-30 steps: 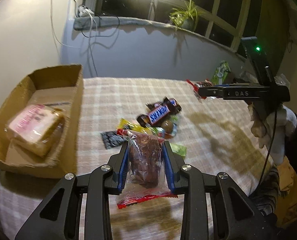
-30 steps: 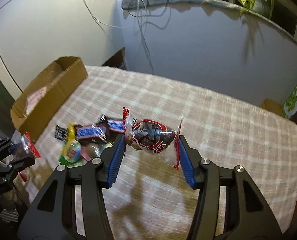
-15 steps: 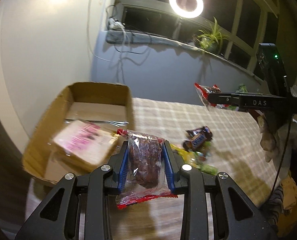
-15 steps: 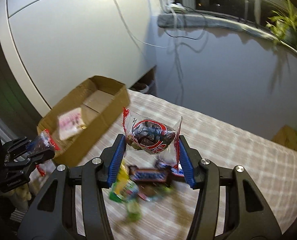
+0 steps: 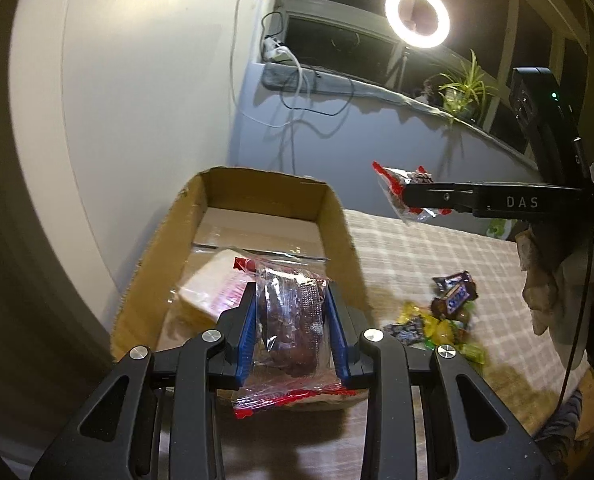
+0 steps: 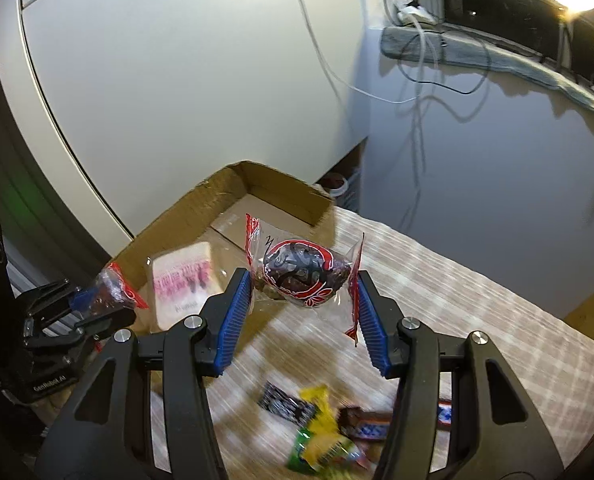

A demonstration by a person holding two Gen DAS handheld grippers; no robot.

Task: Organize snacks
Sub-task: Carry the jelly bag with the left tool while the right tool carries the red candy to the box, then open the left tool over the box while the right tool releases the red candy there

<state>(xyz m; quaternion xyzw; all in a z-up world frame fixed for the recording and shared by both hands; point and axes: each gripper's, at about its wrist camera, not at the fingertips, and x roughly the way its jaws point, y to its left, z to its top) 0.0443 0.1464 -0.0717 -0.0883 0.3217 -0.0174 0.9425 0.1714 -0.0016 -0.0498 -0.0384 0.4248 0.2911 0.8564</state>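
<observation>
My left gripper (image 5: 291, 316) is shut on a clear red-edged packet of dark brown snack (image 5: 289, 320), held over the near end of an open cardboard box (image 5: 337, 216). A pink-and-white wrapped cake (image 5: 213, 288) lies in the box. My right gripper (image 6: 303, 288) is shut on a similar red-and-clear packet (image 6: 297, 272), held in the air above the table beside the box (image 6: 233, 184). It shows in the left wrist view (image 5: 417, 196) too. A pile of loose snacks (image 5: 445, 316) with a Snickers bar (image 5: 455, 296) lies on the checked tablecloth.
The box stands at the table's left edge against a white wall (image 5: 137, 100). A windowsill with cables (image 5: 297, 76), a plant (image 5: 465, 88) and a ring light (image 5: 417, 16) is behind. The checked tablecloth (image 5: 417, 248) stretches right of the box.
Both grippers have swung left, away from the snack pile and toward the box, each still holding its packet. My left gripper now sits over the box's near end.
</observation>
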